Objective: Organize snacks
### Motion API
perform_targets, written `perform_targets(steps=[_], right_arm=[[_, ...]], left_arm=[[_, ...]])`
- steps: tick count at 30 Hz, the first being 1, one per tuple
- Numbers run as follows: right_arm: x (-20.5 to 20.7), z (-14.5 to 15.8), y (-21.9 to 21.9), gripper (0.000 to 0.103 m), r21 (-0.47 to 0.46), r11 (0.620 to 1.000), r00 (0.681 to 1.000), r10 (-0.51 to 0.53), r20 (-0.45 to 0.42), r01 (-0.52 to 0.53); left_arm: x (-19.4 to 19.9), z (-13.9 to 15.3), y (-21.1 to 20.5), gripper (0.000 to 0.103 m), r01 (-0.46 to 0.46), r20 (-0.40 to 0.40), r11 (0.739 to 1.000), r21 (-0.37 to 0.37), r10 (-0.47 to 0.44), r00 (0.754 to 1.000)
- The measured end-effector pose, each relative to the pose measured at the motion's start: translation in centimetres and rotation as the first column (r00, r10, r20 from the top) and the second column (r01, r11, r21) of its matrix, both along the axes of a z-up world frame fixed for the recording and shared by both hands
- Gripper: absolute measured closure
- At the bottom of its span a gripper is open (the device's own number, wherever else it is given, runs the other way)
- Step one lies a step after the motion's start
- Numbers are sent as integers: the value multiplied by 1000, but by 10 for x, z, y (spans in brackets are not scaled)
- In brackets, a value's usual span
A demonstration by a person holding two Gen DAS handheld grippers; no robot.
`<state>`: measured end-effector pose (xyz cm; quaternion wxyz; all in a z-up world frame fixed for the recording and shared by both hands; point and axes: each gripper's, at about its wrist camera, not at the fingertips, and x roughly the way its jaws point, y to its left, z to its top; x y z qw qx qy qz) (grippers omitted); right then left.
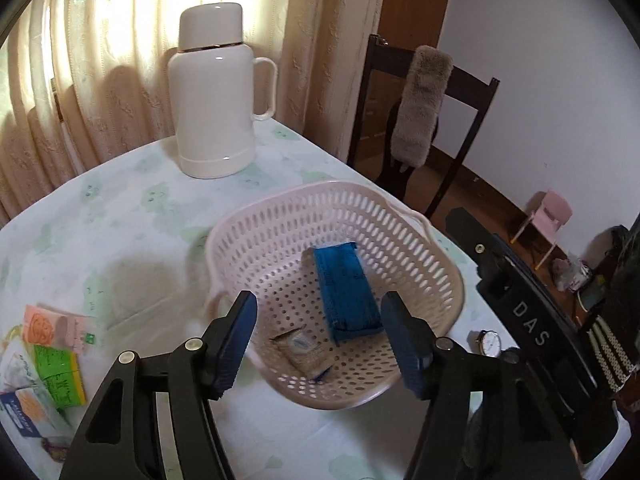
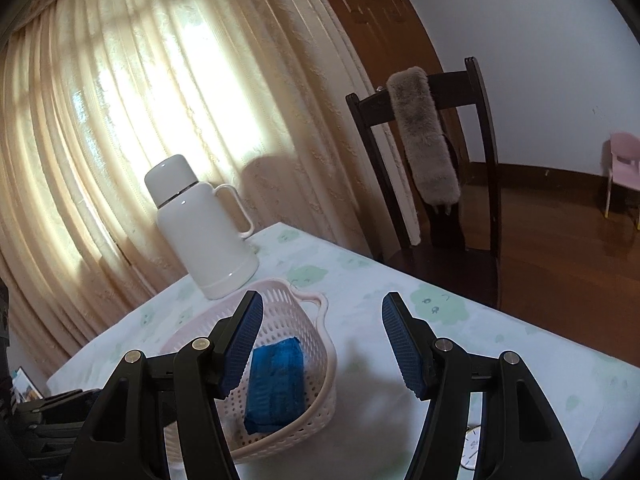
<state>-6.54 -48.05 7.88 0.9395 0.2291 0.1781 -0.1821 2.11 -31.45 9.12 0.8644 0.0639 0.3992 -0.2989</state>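
Left claw [image 1: 320,340] is spread, nothing between the pads, hanging over the near rim of the pink basket [image 1: 420,216]. Right claw [image 2: 322,344] is spread and empty too, with the basket low and left of it.

Desk [image 1: 132,216] with pale green-print cloth carries everything. White thermos [image 1: 216,96] stands at the far side, clear of the work. Basket sits centre-right, with two snacks inside: blue packet [image 1: 346,292], long axis running near to far, and a smaller beige packet [image 1: 308,356] at the near wall, just left of the blue one.

Loose snacks [image 1: 48,356] still lie flat in a pile at the near left desk edge, well apart from the basket: pink, green, white-and-blue wrappers overlapping. They lie left of the left claw, so the left hand is judged the nearer for the next pick; the right claw is across the basket from them.

A wristwatch [image 1: 490,342] lies on the desk just right of the basket.
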Motion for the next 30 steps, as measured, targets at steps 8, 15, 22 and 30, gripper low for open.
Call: perform_targets(steps=[8, 15, 22, 30], right_arm=[[-3, 5, 3, 40, -40, 999, 1000, 5, 20, -5], [-1, 7, 14, 40, -87, 995, 999, 41, 25, -38], [5, 6, 25, 40, -140, 988, 998, 61, 8, -60], [12, 1, 35, 29, -182, 980, 997, 75, -27, -78]], left_arm=[[-1, 3, 25, 41, -82, 23, 997, 14, 82, 996], [-5, 6, 63, 38, -169, 61, 985, 20, 168, 984], [-1, 4, 118, 30, -283, 50, 959, 6, 282, 958], [7, -3, 189, 16, -426, 41, 905, -9, 426, 904]])
